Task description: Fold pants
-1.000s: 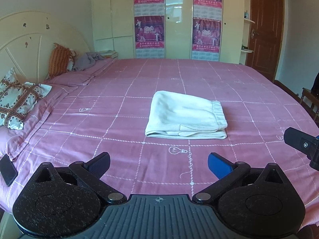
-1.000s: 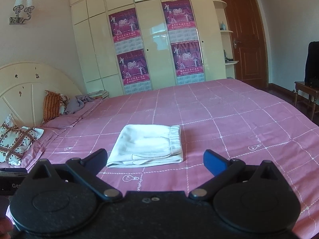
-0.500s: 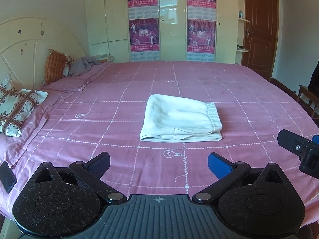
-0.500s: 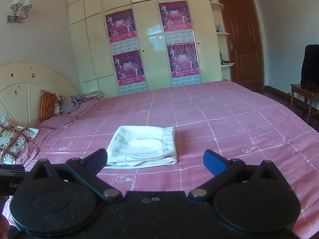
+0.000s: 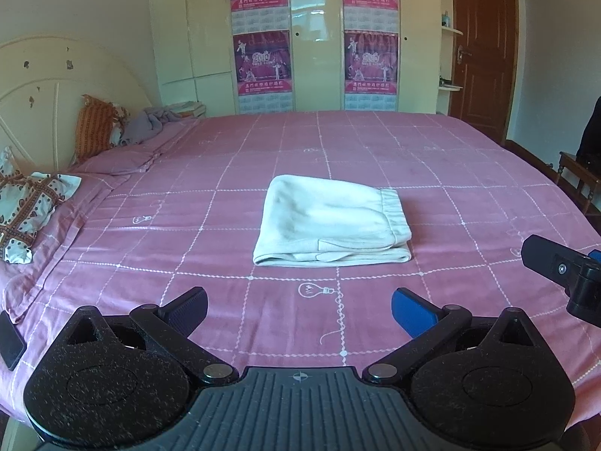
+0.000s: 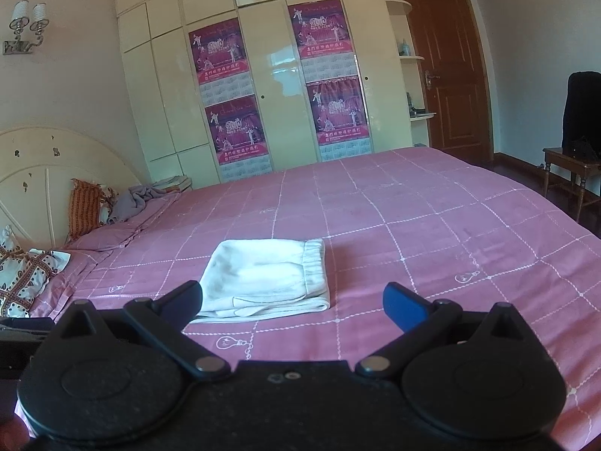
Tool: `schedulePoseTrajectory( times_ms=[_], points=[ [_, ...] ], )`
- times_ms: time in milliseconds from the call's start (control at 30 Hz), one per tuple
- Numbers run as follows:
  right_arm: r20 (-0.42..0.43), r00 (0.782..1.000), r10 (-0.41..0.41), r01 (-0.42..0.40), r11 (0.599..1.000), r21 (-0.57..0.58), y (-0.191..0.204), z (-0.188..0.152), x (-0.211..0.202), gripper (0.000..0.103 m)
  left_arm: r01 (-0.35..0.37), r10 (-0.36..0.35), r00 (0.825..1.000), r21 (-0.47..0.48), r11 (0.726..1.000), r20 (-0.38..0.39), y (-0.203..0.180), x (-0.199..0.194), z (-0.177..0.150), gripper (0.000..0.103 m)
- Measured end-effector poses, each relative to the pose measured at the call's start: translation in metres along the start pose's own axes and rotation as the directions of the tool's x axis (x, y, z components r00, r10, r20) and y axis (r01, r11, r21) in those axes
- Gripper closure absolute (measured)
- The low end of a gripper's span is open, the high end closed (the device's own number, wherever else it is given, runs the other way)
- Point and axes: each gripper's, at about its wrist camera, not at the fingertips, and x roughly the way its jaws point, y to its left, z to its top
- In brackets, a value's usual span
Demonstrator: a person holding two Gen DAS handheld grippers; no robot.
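Note:
The white pants [image 5: 330,225] lie folded in a compact rectangle in the middle of the pink bed [image 5: 432,173], waistband to the right. They also show in the right wrist view [image 6: 266,278]. My left gripper [image 5: 299,310] is open and empty, held back from the pants over the bed's near edge. My right gripper [image 6: 293,302] is open and empty, also back from the pants; its left finger overlaps the pants' near left corner in the view. Part of the right gripper shows at the right edge of the left wrist view [image 5: 563,274].
Pillows [image 5: 30,203] and an orange cushion [image 5: 94,127] lie by the headboard at left, with a grey cloth [image 5: 146,124]. A wardrobe with posters [image 5: 315,37] stands behind the bed. A door [image 5: 484,49] and a wooden chair [image 6: 574,173] are at right.
Both grippers have drawn back and tilted up from the folded pants, which look lower and smaller in the views. Both stay open. The pants have not moved.

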Motion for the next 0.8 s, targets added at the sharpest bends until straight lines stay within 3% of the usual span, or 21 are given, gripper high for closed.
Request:
schedulePoseTrajectory(
  times_ms=[800],
  points=[
    [-0.003,1.000,0.006,-0.006,1.000,-0.026,0.0028,-0.0034,0.0033,0.000,0.009,-0.008,1.000,-0.008,1.000,0.006,0.0039,0.0022,-0.0024,0.000]
  ],
)
